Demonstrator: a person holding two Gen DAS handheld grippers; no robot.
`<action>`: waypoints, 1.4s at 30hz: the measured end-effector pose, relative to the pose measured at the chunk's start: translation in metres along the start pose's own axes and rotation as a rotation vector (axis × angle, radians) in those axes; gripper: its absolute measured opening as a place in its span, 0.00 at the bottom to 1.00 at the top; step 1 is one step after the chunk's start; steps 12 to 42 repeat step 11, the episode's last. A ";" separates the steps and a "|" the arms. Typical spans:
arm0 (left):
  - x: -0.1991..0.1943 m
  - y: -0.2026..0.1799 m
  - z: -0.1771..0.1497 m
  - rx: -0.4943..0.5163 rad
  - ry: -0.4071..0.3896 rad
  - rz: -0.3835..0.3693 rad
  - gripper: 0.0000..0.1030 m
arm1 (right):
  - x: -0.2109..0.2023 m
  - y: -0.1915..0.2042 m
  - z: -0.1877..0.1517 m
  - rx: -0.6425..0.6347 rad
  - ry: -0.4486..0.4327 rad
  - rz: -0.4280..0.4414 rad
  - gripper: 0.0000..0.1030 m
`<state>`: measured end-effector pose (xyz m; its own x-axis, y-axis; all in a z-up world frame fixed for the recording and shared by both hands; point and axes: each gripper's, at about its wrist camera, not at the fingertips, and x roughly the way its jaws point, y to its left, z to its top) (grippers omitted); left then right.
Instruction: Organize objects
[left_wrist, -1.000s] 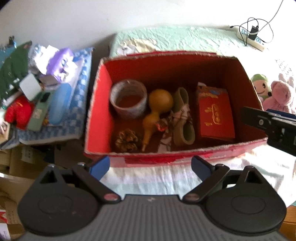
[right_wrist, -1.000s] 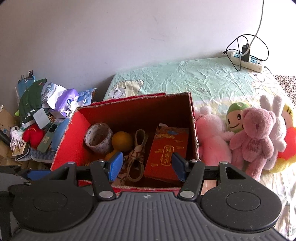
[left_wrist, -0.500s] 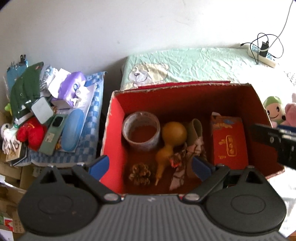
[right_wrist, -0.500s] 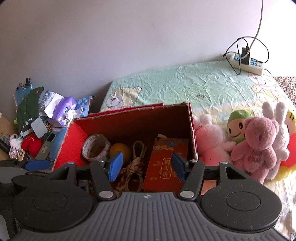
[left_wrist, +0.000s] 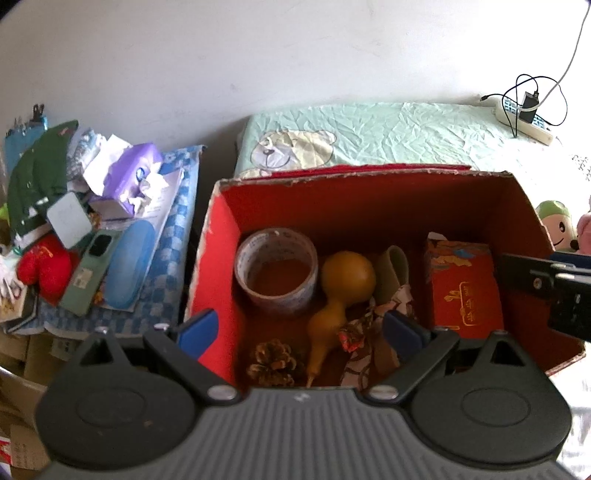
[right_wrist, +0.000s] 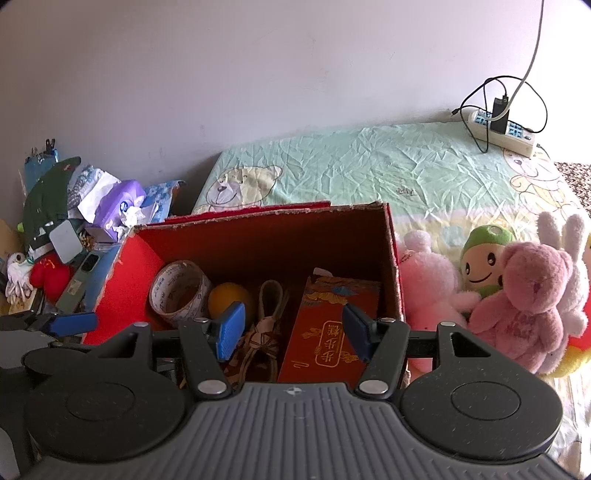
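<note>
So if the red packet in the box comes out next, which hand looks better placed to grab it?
Probably the right. The right gripper is open, with the red packet directly between its fingers. The left gripper, also open, faces the gourd, with the packet off to its side.

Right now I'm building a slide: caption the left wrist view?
Open left tongs above a red cardboard box holding a tape roll, yellow gourd and pine cone.

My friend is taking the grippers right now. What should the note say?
Left gripper: open, holding nothing, above the red box.
Right gripper: open, holding nothing, above the same box.
In the box: tape roll, gourd, pine cone, red packet box.
Plush toys sit on the bed, right of the box.
Left: likely sorting the pile beside the box.
</note>
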<state>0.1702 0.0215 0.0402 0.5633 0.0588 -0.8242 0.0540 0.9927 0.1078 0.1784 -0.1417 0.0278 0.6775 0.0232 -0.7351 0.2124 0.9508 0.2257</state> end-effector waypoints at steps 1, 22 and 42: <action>0.002 0.001 0.000 -0.002 0.004 -0.004 0.92 | 0.001 0.001 0.000 -0.002 0.003 0.001 0.59; 0.011 0.005 -0.002 -0.018 -0.005 0.010 0.78 | 0.009 0.001 0.000 -0.005 0.019 0.003 0.59; 0.011 0.005 -0.002 -0.018 -0.005 0.010 0.78 | 0.009 0.001 0.000 -0.005 0.019 0.003 0.59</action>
